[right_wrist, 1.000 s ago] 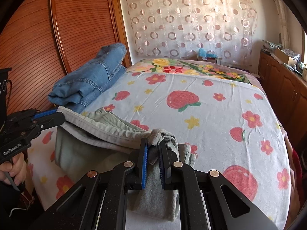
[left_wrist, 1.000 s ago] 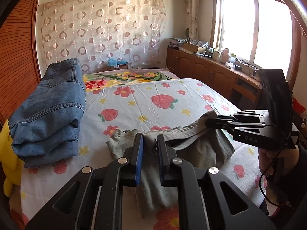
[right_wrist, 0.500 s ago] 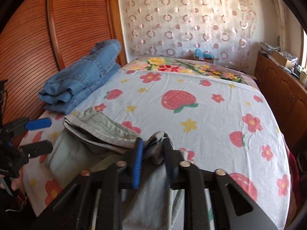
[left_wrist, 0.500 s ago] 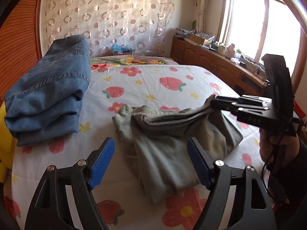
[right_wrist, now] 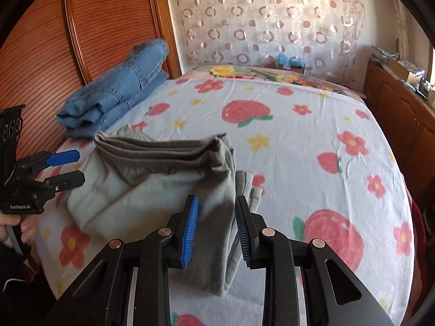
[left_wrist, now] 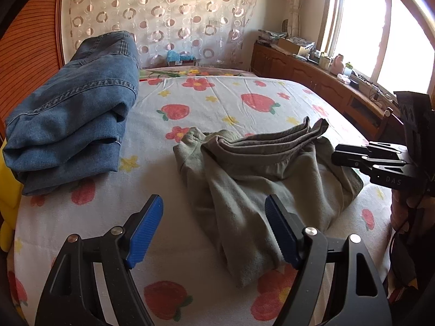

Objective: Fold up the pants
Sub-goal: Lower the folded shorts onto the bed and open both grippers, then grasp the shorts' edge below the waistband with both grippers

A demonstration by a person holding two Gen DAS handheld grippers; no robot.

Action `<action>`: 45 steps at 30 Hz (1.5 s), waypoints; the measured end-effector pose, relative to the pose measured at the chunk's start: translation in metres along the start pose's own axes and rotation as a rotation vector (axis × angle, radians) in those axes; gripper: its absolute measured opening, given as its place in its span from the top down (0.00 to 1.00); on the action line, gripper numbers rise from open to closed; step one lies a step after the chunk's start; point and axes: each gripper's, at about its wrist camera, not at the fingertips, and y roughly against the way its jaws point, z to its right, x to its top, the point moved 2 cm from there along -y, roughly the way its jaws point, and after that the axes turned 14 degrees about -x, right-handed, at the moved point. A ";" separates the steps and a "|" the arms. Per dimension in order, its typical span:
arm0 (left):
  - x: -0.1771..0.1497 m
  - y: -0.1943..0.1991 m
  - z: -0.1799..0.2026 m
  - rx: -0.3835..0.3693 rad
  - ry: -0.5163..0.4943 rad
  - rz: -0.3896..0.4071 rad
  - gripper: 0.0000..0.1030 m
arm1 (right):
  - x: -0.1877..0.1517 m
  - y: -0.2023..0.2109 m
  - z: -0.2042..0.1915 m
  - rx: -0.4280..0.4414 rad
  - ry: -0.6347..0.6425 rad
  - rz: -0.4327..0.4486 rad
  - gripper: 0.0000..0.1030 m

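Both grippers have just been opening: left gripper (left_wrist: 213, 231) gapes wide and empty, right gripper (right_wrist: 216, 228) stands parted astride loose cloth, unpinched. Grey-green pants (left_wrist: 261, 179) lie folded on the bed (left_wrist: 217, 103). Release step; next likely smoothing or another fold.

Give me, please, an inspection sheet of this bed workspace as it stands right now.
Surface: bed sheet with strawberry and flower print, lightly creased.
Job's things: grey-green pants folded in a loose stack, lying free near the bed's front edge.
Clutter: folded jeans at the wardrobe side; something yellow at the bed's corner.
Grippers: left gripper open wide, empty; right gripper jaws just opening, pants between the pads, not pressed.
Cables: black lead hanging below the right gripper.
Surroundings: wooden wardrobe, ring-pattern curtain, cluttered sideboard under a bright window.
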 end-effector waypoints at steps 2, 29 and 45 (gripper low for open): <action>0.000 -0.001 0.000 -0.002 0.001 0.000 0.24 | 0.002 -0.004 0.000 -0.006 0.006 -0.005 0.72; -0.019 0.017 0.000 0.002 0.012 0.004 0.24 | 0.041 -0.041 0.001 -0.064 0.034 -0.065 0.72; -0.050 0.031 0.012 -0.072 -0.005 -0.047 0.59 | -0.041 0.044 0.015 0.033 -0.037 -0.044 0.72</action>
